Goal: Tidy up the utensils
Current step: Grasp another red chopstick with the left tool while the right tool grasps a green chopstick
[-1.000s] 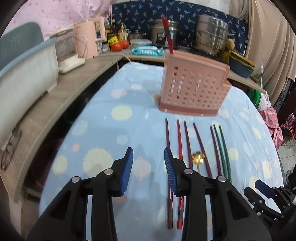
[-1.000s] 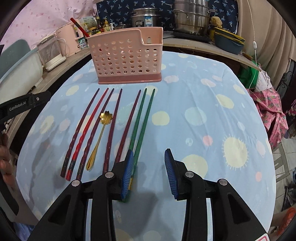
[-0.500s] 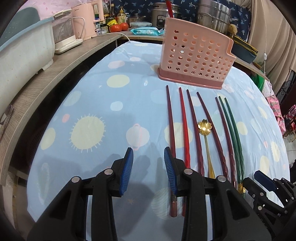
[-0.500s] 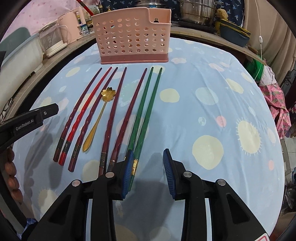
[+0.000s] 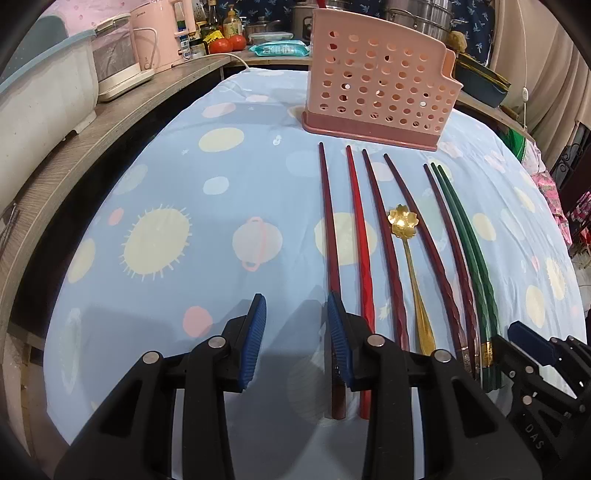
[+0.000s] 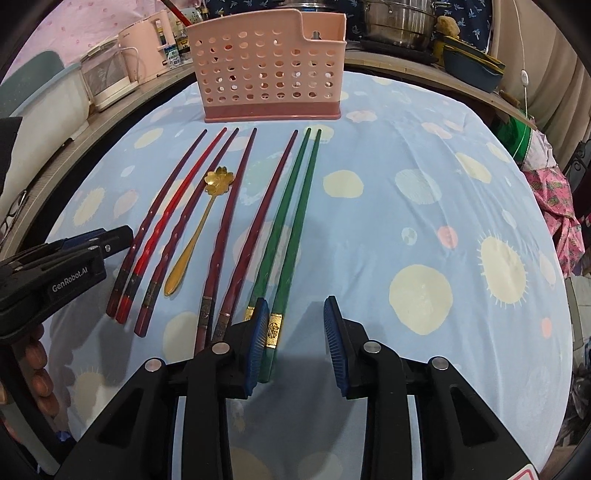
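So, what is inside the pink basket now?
One red stick pokes out above the pink basket at its left end. The holes show nothing clearly; the rest of the inside is hidden.

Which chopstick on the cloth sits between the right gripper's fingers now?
The outer green chopstick, the rightmost of the row. Its gold-banded end lies just inside the open right gripper; its green twin and all the red ones lie further left.
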Demonstrator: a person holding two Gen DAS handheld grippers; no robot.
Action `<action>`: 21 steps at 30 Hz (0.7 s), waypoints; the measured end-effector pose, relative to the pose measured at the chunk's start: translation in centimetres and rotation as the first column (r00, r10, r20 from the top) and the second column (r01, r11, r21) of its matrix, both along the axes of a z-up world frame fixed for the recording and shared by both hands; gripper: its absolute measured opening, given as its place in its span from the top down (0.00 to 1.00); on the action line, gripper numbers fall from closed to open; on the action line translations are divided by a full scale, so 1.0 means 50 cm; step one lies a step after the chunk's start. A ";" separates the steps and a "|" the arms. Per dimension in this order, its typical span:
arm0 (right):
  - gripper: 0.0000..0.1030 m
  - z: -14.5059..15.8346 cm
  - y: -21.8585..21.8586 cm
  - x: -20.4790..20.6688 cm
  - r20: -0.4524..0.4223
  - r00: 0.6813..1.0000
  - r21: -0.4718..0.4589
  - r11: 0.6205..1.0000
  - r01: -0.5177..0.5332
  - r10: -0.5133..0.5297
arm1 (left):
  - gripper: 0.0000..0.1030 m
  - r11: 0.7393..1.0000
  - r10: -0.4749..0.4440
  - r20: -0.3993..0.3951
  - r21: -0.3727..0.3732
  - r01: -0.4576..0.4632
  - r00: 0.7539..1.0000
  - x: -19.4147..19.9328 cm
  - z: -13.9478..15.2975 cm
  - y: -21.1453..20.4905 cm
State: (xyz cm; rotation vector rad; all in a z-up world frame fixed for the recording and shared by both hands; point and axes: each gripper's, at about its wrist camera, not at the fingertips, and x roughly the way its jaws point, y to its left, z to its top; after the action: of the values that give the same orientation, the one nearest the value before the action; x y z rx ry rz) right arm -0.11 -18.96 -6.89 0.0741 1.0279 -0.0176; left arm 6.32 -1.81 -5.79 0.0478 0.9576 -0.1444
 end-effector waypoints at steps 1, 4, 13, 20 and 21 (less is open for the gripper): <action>0.74 0.000 0.000 -0.002 0.004 1.000 -0.001 1.000 0.000 0.000 | 0.68 1.000 0.000 0.000 0.000 0.000 1.000 0.000 0.000 0.000; 0.76 0.001 -0.005 -0.003 0.004 1.000 0.003 1.000 0.002 -0.002 | 0.69 1.000 0.002 -0.007 -0.005 -0.002 1.000 -0.001 0.001 0.002; 0.93 0.001 -0.019 -0.007 0.006 1.000 0.008 1.000 0.007 -0.007 | 0.68 0.998 -0.031 -0.038 -0.048 0.029 0.999 -0.016 0.002 -0.006; 0.93 0.004 -0.031 -0.008 0.012 1.000 0.025 0.999 0.021 -0.021 | 0.76 0.998 -0.040 -0.051 -0.053 0.037 0.998 -0.020 -0.009 -0.014; 0.93 0.005 -0.033 -0.008 0.013 1.000 0.028 0.999 0.023 -0.023 | 0.80 0.998 -0.042 -0.052 -0.056 0.039 0.998 -0.021 -0.009 -0.013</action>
State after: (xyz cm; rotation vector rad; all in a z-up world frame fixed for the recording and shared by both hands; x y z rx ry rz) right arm -0.50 -20.63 -6.63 0.1109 1.0139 -0.0238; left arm 5.29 -2.45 -6.25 0.0129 1.0054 -0.2102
